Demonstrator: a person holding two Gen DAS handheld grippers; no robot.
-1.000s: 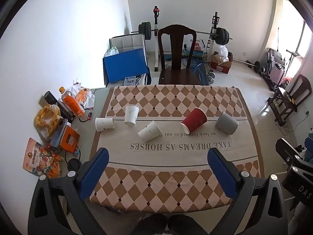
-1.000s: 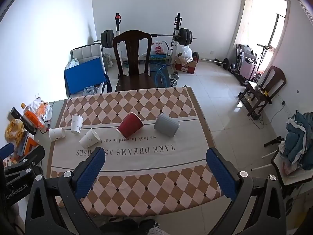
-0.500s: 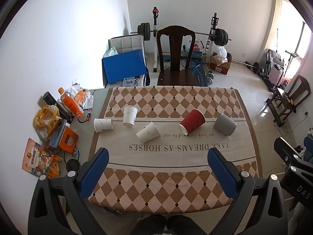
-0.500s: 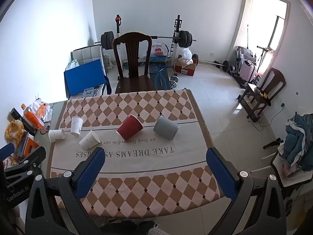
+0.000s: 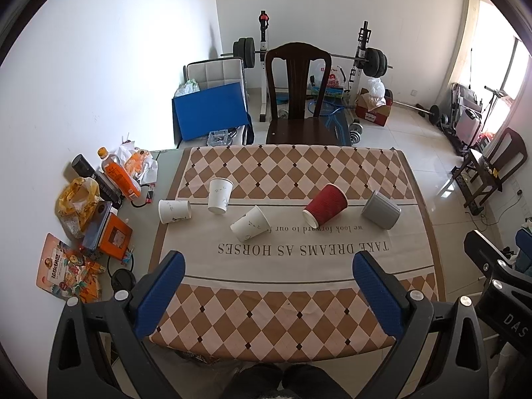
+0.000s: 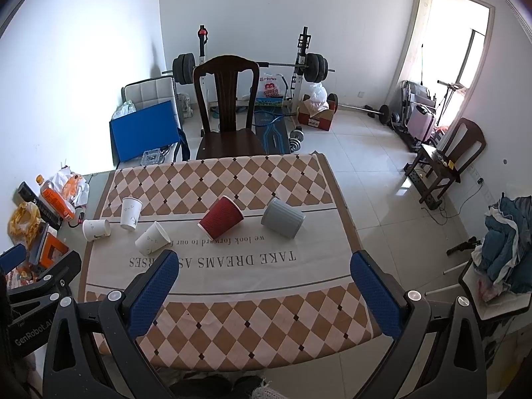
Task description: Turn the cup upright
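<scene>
Several cups are on a checkered tablecloth (image 5: 299, 173). A red ribbed cup (image 5: 325, 205) (image 6: 221, 217) and a grey ribbed cup (image 5: 381, 210) (image 6: 282, 217) lie on their sides. Two white paper cups (image 5: 175, 211) (image 5: 250, 224) also lie on their sides, and a third white cup (image 5: 219, 195) stands upright. My left gripper (image 5: 269, 286) and right gripper (image 6: 262, 286) are both open and empty, held high above the table's near edge, far from the cups.
A dark wooden chair (image 5: 299, 99) stands behind the table. Snack bags, an orange bottle (image 5: 118, 174) and boxes lie on the table's left strip. Gym weights (image 5: 372, 61), a blue board (image 5: 211, 109) and another chair (image 5: 495, 166) are on the floor beyond.
Both grippers have risen and drawn back slightly, so the table and cups look a little smaller and farther. No cup has moved.
</scene>
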